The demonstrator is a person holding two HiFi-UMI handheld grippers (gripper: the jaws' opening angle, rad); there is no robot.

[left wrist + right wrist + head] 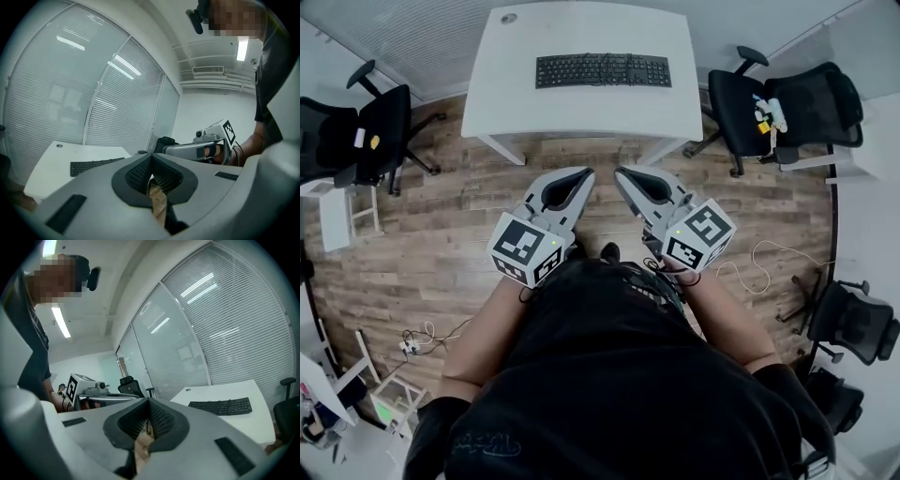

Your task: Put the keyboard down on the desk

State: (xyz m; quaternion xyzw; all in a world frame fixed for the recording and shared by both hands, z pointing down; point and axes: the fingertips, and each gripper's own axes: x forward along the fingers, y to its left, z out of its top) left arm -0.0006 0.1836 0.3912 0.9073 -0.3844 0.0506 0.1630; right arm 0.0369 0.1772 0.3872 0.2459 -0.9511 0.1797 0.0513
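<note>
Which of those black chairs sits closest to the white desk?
The chair at the desk's right end, its seat almost against the edge; the left chair stands clearly apart.

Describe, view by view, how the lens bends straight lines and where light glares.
Head view: edges of the desk bow, lighting is even, the keyboard is sharp. Left gripper view: the blinds curve and carry lamp reflections; the ceiling light glares. Right gripper view: same curving blinds, bright ceiling strip.

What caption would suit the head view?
Left gripper and right gripper, shut and empty, face a white desk where the keyboard lies.
</note>
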